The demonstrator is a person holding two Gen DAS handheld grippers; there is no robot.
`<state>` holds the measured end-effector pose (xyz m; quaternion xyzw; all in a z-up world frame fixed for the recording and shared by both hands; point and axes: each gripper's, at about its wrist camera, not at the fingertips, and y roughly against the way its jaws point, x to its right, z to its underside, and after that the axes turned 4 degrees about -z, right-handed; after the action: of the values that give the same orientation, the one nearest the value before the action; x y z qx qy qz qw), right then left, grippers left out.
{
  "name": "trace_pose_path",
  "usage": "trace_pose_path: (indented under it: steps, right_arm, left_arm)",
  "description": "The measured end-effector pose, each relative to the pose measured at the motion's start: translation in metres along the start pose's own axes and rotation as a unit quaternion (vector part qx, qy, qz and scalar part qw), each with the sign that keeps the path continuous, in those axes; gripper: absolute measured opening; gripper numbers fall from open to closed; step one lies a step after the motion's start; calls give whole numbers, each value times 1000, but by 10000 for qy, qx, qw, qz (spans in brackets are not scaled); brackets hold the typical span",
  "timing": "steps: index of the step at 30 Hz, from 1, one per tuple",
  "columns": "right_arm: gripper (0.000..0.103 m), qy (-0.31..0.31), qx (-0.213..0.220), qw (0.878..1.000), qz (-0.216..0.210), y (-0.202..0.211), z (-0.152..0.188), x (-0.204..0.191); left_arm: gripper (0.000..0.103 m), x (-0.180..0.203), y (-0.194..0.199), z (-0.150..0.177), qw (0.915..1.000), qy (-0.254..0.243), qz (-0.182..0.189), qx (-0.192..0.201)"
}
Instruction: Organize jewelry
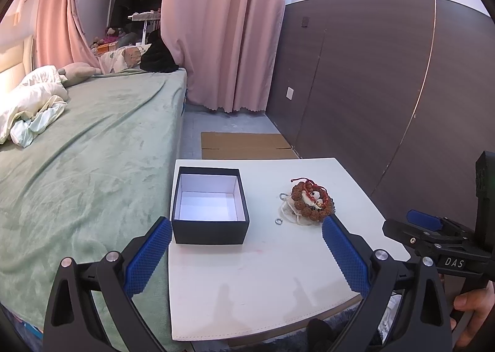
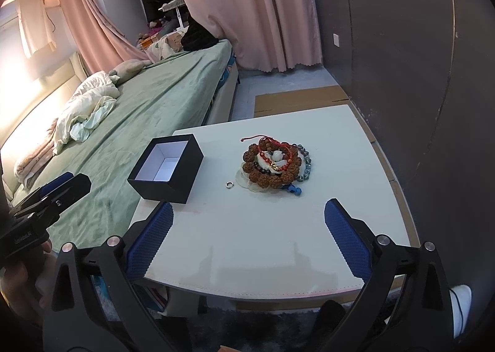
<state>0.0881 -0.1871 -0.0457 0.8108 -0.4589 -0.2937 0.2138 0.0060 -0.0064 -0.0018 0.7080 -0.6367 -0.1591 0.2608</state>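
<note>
Black box (image 2: pixel 165 171) (white inside) – brown/red beads (image 2: pixel 272 163), white table (image 2: pixel 263 228), blue textured pads (image 1: pixel 148 256).

The left tongs (image 1: pixel 247 229) gape wide above the white bench (image 1: pixel 263 274). An open black box (image 1: pixel 210 229) stands ahead, well apart from the bracelet pile (image 1: pixel 311 200). A small ring (image 1: pixel 278 221) lies just beside the pile.

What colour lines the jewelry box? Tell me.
White inside the black jewelry box, clearest in the left wrist view.
</note>
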Motion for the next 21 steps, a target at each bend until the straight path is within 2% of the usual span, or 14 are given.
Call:
trace_pose_path:
  steps: [21]
  right_arm:
    - [98,47,-43,10000,29,-2,4,-1]
  left_arm:
    - [94,-4,0,2,10000,22,-1,21]
